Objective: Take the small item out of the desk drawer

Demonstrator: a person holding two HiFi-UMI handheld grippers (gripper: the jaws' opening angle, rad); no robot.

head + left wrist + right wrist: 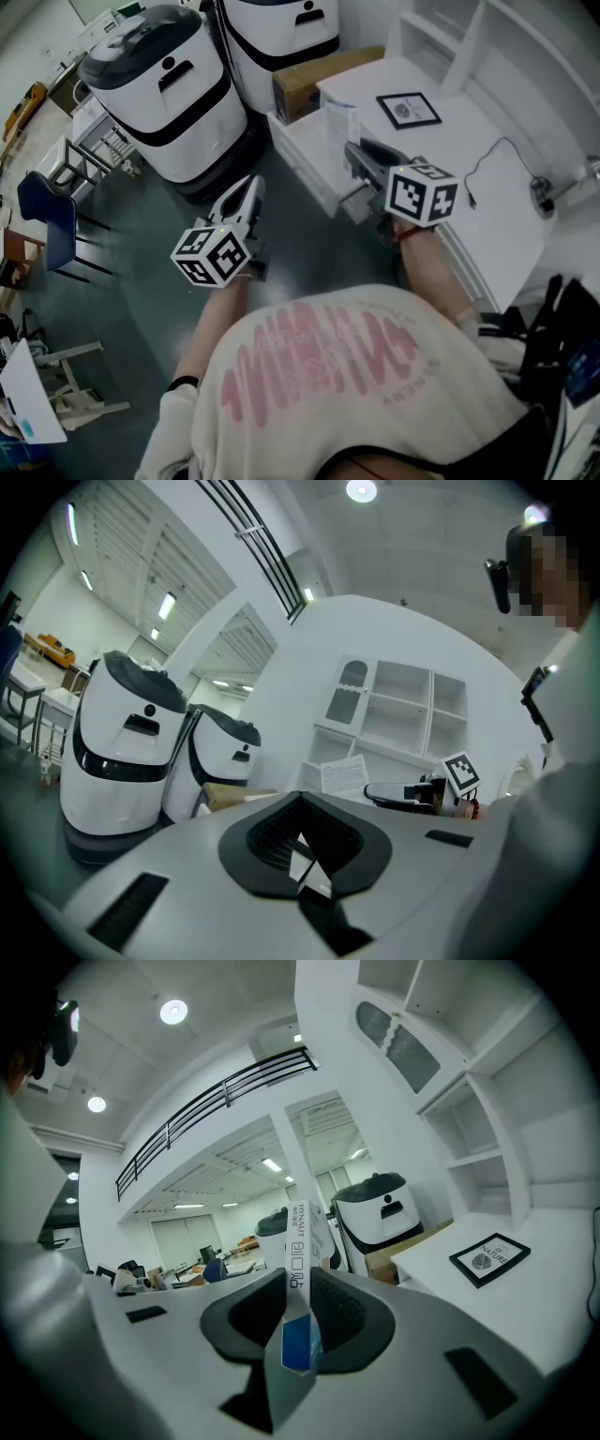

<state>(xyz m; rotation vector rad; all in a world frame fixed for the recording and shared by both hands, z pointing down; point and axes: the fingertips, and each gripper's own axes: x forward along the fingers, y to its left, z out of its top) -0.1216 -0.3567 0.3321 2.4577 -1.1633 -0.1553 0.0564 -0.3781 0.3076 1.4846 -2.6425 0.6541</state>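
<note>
My right gripper (354, 150) is shut on a small white and blue box (340, 114), holding it upright above the open white desk drawer (302, 157). In the right gripper view the box (300, 1288) stands pinched between the two dark pads, its printed top sticking out past them. The left gripper (251, 186) hangs over the floor left of the drawer. Its jaws are together with nothing between them (305, 860). From the left gripper view the right gripper (375, 793) shows ahead with its marker cube (459, 772).
A white desk (497, 216) runs along the right with a framed picture (409, 110) and a black cable (487, 164). Two large white and black machines (159, 84) (281, 33) and a cardboard box (314, 80) stand behind the drawer. A blue chair (52, 220) is at far left.
</note>
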